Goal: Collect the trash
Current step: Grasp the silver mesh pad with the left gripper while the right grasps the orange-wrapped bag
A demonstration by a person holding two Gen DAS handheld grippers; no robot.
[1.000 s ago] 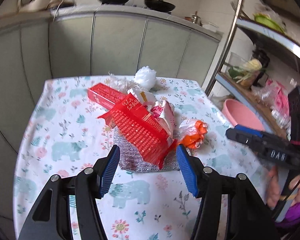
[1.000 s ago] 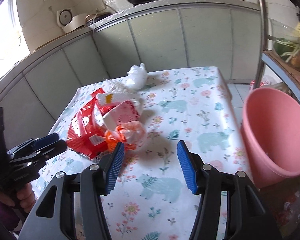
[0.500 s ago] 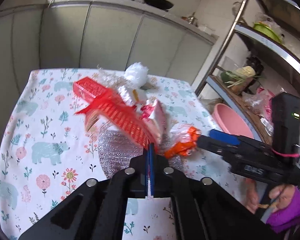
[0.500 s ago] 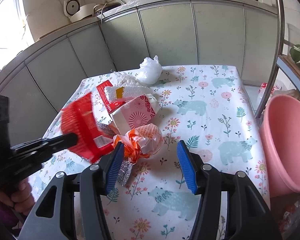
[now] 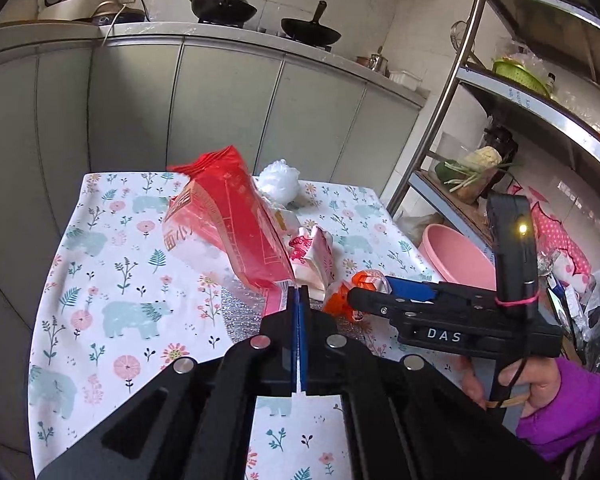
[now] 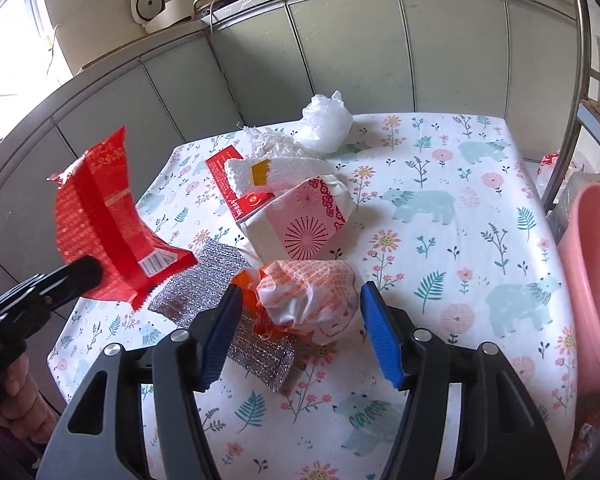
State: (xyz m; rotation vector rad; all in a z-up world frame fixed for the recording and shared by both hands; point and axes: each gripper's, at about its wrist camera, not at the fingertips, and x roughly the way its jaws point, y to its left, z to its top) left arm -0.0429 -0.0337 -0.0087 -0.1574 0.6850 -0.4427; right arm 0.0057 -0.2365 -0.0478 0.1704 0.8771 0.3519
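Trash sits heaped mid-table [image 6: 440,168]: left tongs [image 5: 299,300] pinch the red wrapper [image 5: 236,224], lifted clear. Right tongs [image 6: 300,332] are opening astride the orange-white bundle [image 6: 312,292], pads apart. Next, probably: squeeze it, carry both right to the pink basin [image 6: 592,280].

2 wrist fisheyes, both angled down over 1 table [image 5: 100,264] from its near edge.
Left cam looks along its own fingers [image 5: 292,320] toward the cabinets, rack [image 5: 452,92] at right, very near the red wrapper [image 5: 236,232]. Right cam sits further right, faces the same cabinets, close above the orange-white bag [image 6: 312,296]. Shared: floral cloth, trash pile, white bag [image 6: 326,124], pink basin [image 6: 592,280]; each cam also sees the other gripper, left gripper [image 6: 80,276], right gripper [image 5: 384,292].
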